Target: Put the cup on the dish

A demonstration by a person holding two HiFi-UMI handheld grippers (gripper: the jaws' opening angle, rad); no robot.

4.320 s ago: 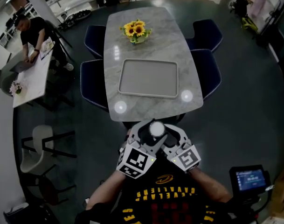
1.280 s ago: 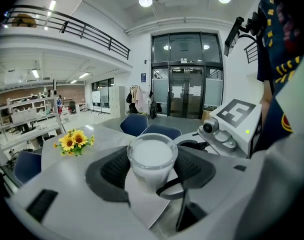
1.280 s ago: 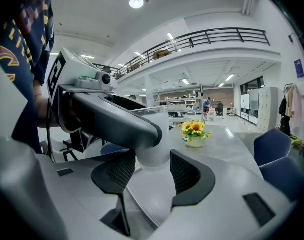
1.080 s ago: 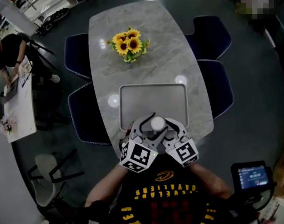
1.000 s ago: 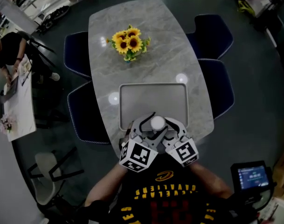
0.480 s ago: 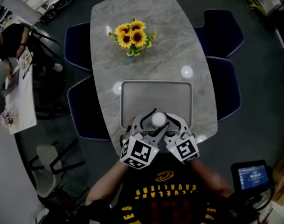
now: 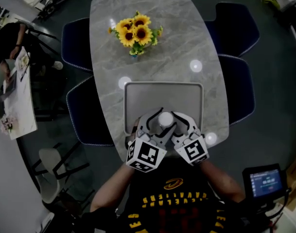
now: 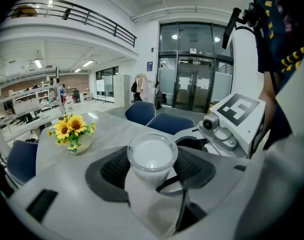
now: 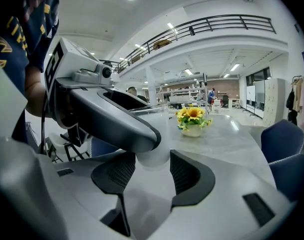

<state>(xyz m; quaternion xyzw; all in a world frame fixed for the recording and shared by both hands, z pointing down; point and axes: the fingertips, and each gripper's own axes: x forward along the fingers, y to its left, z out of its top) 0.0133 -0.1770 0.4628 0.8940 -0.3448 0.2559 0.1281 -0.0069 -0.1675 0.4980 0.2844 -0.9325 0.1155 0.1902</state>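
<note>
Noted left tongs [image 7: 155, 124] and right tongs [image 7: 180, 124] both clamped on white cup [image 7: 165, 119], held over near edge of grey dish [image 7: 186, 93] on surface [image 7: 157, 47]. Carry judged about done; lowering and release left. Contact with dish not discernible.

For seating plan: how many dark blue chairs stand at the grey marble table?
4 dark blue chairs: two left of the grey marble table, two right of it; none seems hidden.
</note>
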